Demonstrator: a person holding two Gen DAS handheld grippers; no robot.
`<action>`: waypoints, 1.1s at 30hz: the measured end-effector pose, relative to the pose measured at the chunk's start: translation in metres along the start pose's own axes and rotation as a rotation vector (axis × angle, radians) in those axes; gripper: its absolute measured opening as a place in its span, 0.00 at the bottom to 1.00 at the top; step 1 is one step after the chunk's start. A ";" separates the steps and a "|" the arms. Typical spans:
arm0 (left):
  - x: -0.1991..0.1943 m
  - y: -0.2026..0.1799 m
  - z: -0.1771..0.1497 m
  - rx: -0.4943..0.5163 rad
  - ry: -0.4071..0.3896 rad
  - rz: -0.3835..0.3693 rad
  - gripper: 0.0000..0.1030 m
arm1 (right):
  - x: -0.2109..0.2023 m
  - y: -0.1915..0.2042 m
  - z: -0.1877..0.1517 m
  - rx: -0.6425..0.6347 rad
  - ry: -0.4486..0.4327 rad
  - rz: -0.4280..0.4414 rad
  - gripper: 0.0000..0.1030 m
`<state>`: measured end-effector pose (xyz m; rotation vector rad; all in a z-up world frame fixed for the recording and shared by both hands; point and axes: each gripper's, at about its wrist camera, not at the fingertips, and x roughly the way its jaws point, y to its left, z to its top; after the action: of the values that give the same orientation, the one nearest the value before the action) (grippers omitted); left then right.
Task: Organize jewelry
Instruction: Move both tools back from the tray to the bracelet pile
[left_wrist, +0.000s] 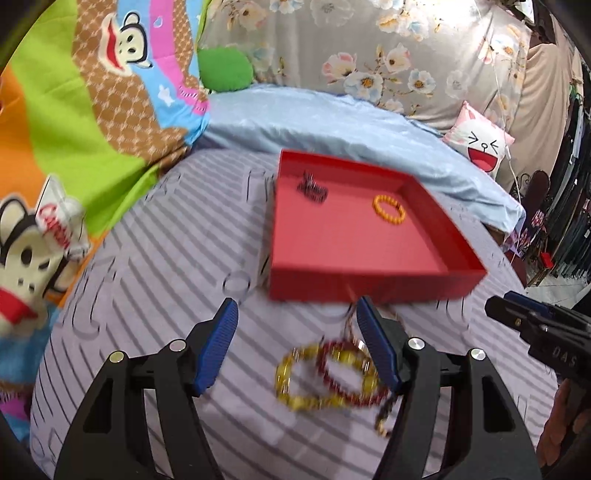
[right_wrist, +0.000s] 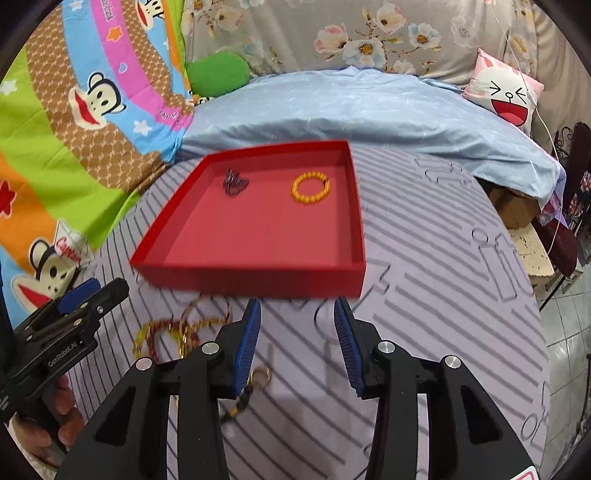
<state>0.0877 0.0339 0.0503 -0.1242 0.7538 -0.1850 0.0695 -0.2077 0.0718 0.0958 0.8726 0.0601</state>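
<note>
A red tray (left_wrist: 369, 286) (right_wrist: 258, 277) lies on the striped grey sheet. Inside it are an orange bead bracelet (left_wrist: 389, 221) (right_wrist: 308, 201) and a dark bracelet (left_wrist: 313, 188) (right_wrist: 234, 184). In front of the tray, a yellow bead bracelet (left_wrist: 284, 373), a red bead bracelet (left_wrist: 345, 397) and a braided cord (right_wrist: 240, 402) lie tangled on the sheet. My left gripper (left_wrist: 295, 314) (right_wrist: 105, 290) hangs open above this pile and holds nothing. My right gripper (right_wrist: 297, 310) (left_wrist: 502, 301) is open and empty over bare sheet, to the right of the pile.
A bright cartoon-monkey blanket (left_wrist: 92, 122) lies on the left. A pale blue quilt (right_wrist: 351, 110) lies behind the tray, with a green cushion (right_wrist: 218, 72) and a pink rabbit pillow (right_wrist: 506, 96). The bed's edge drops to a tiled floor (right_wrist: 569, 350) on the right.
</note>
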 end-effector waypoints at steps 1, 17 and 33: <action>-0.001 0.001 -0.006 -0.002 0.005 0.004 0.61 | 0.000 0.002 -0.007 -0.003 0.006 -0.001 0.40; -0.007 0.008 -0.056 -0.050 0.046 0.008 0.67 | 0.009 0.033 -0.067 -0.022 0.050 0.030 0.46; -0.005 0.023 -0.056 -0.095 0.071 0.053 0.67 | 0.049 0.064 -0.041 -0.059 0.072 0.063 0.60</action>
<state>0.0483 0.0552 0.0085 -0.1883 0.8364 -0.1037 0.0688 -0.1370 0.0155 0.0663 0.9388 0.1484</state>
